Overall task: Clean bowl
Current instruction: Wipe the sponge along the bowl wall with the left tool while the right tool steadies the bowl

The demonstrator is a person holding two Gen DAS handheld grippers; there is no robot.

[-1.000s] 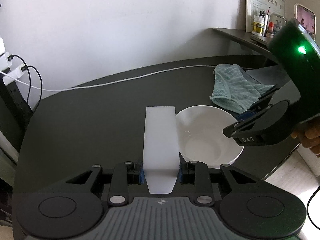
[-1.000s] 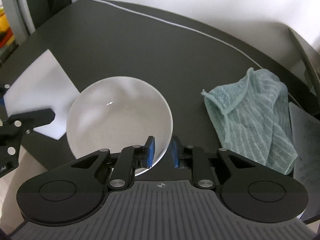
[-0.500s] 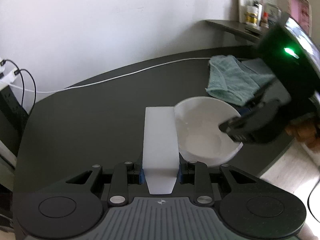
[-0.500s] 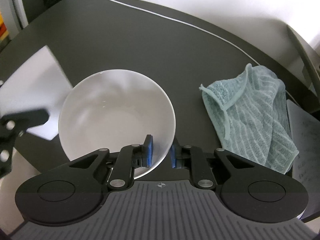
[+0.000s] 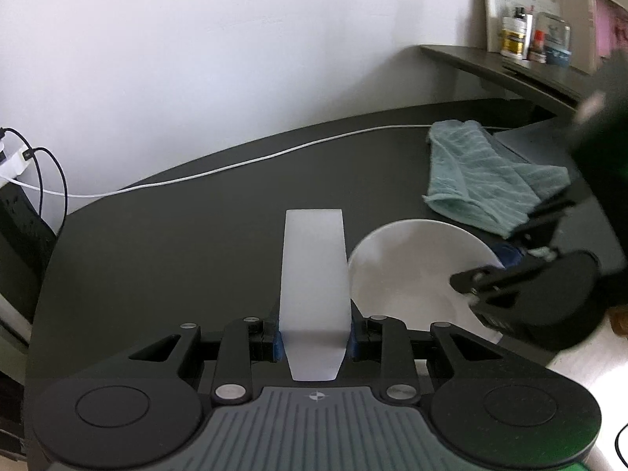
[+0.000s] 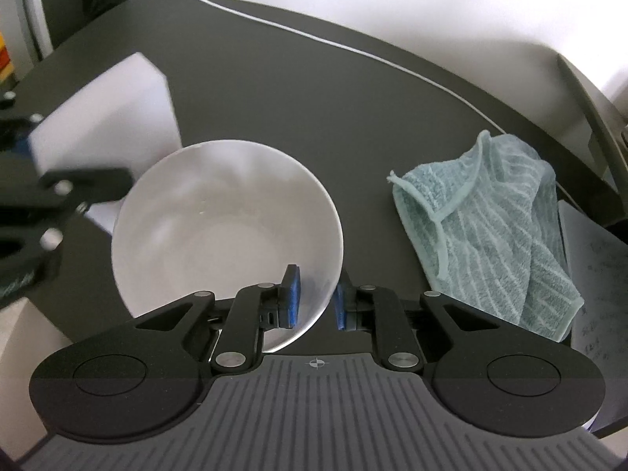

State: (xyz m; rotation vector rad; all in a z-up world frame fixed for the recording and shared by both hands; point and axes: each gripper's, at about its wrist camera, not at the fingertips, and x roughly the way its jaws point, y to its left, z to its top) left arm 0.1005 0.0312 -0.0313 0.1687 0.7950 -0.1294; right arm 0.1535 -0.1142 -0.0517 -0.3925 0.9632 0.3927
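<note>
Left tongs pinch a white block, right tongs pinch the bowl rim.

Left tongs (image 5: 314,337) are clamped on a white sponge-like block (image 5: 313,271) that sticks straight out ahead of them; it looks light and slightly soft, so it should squash under pressure. Just right of that block is the white bowl (image 6: 223,231), tipped up off the dark surface (image 6: 314,94), held by the right tongs (image 6: 316,302), one finger inside the wall, one outside. The bowl looks stiff, glazed, slippery and breakable; a thin rim pinch could let it pivot, so a firm grip is probably needed. Right of the right tongs a teal cloth (image 6: 490,243) lies crumpled, untouched.
</note>
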